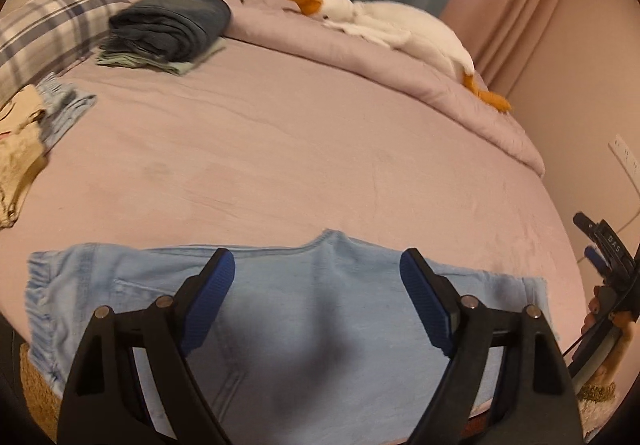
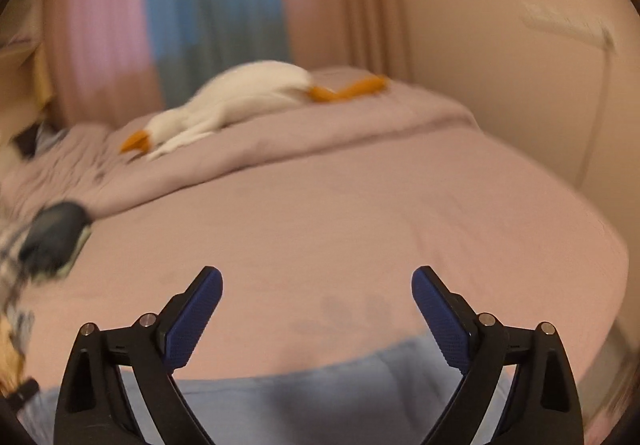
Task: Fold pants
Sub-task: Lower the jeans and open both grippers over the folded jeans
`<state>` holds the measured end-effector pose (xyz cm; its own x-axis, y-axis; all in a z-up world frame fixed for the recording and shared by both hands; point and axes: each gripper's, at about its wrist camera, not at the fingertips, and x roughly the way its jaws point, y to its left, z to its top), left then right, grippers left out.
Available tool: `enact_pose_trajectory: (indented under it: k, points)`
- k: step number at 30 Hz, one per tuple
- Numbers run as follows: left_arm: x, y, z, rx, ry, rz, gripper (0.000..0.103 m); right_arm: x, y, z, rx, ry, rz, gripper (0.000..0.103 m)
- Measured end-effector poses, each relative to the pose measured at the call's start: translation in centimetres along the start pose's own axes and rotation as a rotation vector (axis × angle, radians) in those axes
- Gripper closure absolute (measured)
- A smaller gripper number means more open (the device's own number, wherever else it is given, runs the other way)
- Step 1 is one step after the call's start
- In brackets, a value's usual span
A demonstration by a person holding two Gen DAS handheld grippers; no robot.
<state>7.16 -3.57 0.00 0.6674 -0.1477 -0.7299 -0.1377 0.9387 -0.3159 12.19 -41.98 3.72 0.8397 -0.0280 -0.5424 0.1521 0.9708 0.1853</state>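
Light blue denim pants (image 1: 312, 309) lie flat along the near edge of the pink bed sheet (image 1: 304, 149), waistband at the left. My left gripper (image 1: 317, 267) hovers above their middle, jaws wide apart and empty, casting a shadow on the cloth. The right gripper (image 1: 600, 249) shows at the far right of the left wrist view, held in a hand. In the right wrist view my right gripper (image 2: 317, 283) is open and empty over the sheet, with the pants (image 2: 320, 393) below its fingers.
A stack of folded dark clothes (image 1: 168, 29) sits at the back left beside a plaid pillow (image 1: 52, 25). Loose garments (image 1: 36, 125) lie at the left edge. A white goose plush (image 1: 400, 25) rests on the bunched duvet (image 1: 400, 85). Curtains and a wall stand behind.
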Motion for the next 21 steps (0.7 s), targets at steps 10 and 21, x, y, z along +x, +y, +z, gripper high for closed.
enact_pose_trajectory:
  k: [10,21]
  points:
    - [4.9,-3.1,0.1,0.064,0.088,0.023,0.025,3.4,-6.6,-2.2,0.169,0.123,-0.117,0.008]
    - [9.7,-3.2,-1.3,0.082,0.207,0.077,0.049,3.7,-10.4,-4.7,0.227,0.212,-0.190,0.008]
